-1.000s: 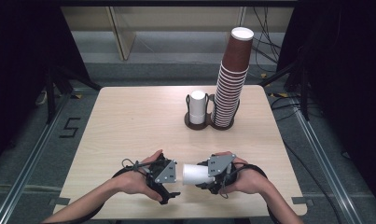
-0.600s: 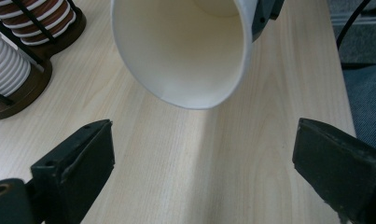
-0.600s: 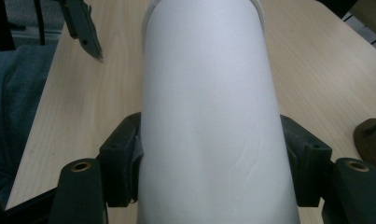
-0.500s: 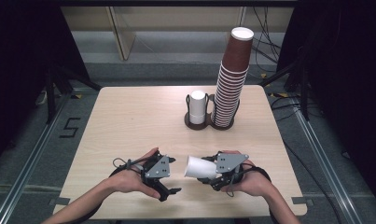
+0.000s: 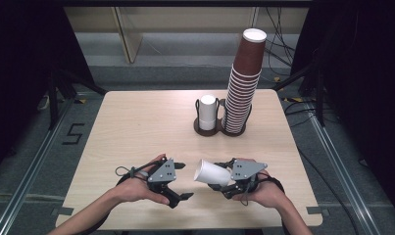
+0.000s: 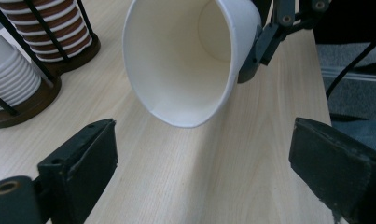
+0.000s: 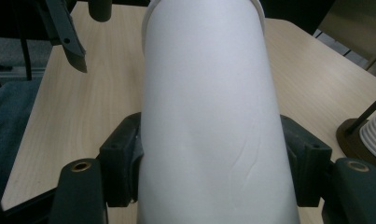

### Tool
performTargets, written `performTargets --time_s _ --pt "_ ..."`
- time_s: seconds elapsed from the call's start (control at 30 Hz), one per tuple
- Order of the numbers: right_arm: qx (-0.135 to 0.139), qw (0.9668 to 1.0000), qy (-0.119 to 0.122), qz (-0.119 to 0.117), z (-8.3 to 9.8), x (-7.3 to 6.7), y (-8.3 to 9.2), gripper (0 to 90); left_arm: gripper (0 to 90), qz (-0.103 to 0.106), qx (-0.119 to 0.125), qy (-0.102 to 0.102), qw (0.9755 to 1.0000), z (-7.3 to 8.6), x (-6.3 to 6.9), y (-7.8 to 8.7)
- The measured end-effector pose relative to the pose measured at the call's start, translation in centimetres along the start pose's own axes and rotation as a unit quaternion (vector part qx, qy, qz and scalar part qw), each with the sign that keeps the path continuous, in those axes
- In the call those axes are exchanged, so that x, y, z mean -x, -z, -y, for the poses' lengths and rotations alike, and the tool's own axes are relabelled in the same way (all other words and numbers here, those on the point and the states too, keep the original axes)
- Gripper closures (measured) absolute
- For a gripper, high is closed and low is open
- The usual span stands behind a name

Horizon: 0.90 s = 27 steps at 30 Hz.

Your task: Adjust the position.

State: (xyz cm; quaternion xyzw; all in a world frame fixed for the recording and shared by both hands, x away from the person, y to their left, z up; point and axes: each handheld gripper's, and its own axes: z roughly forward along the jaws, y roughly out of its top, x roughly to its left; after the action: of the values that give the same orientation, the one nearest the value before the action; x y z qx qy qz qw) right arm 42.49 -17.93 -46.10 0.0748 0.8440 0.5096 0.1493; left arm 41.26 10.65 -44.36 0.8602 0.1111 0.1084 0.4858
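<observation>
high view: the right gripper (image 5: pixel 223 180) clamps a white paper cup (image 5: pixel 212 172) by its base end, the cup lying sideways above the near edge of the wooden table (image 5: pixel 136 127), mouth toward the left gripper (image 5: pixel 182 181). the left gripper sits just beside the mouth, apart from it, jaws spread with nothing between them, though they have just been closing a little. farther back stand a short stack of white cups (image 5: pixel 208 112) and a tall stack of brown cups (image 5: pixel 244 83), side by side in a dark wire holder (image 5: pixel 212 130). around the table are grey floor, metal rails and dark curtains.

left gripper view: the cup's open mouth (image 6: pixel 181 60) faces the camera, beyond both spread pads and touching neither.

right gripper view: both pads press the cup's wall (image 7: pixel 209 116), which shows a faint crease.

judging by this, one cup has been separated and is held for passing or placing; the next move calls for a gentle, steady grip so the thin wall doesn't buckle.
</observation>
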Motion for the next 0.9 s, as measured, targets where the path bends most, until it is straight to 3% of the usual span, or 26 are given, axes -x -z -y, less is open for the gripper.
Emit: performTargets --time_s 0.07,0.13,0.17,0.3,0.5,0.53,0.7,0.9 --pt "0.014 0.9999 -0.007 0.000 0.0 -0.1 0.0 34.3 7.8 0.008 0.016 0.016 0.9997 -0.2 -0.2 0.2" --pt "0.017 0.9998 -0.007 -0.001 0.1 -0.1 -0.1 34.3 7.9 0.010 0.020 0.019 0.9996 -0.2 -0.3 0.3" --pt "0.019 0.9998 -0.007 -0.002 0.1 -0.1 -0.1 34.3 7.9 0.020 0.032 0.028 0.9989 -0.3 -0.5 0.2" --pt "0.031 0.9994 -0.012 -0.003 0.3 -0.2 -0.3 34.3 8.5 0.023 0.038 0.033 0.9985 -0.5 -0.8 0.0" --pt "0.036 0.9991 -0.019 -0.014 0.6 -0.5 -0.4 34.3 9.2 0.033 0.039 0.038 0.9980 -0.9 -1.4 -1.1" --pt "0.038 0.9992 -0.009 -0.012 0.6 -0.4 -0.5 34.3 9.3 0.033 0.039 0.038 0.9980 -0.9 -1.4 -1.1" --pt "0.034 0.9991 -0.011 -0.024 0.6 -0.7 -0.6 34.3 9.5 0.057 0.037 0.032 0.9972 -1.4 -1.7 -1.8" --pt "0.032 0.9988 -0.005 -0.037 0.4 -0.9 -0.9 34.4 9.5 0.065 0.031 0.027 0.9970 -1.6 -1.6 -2.0"
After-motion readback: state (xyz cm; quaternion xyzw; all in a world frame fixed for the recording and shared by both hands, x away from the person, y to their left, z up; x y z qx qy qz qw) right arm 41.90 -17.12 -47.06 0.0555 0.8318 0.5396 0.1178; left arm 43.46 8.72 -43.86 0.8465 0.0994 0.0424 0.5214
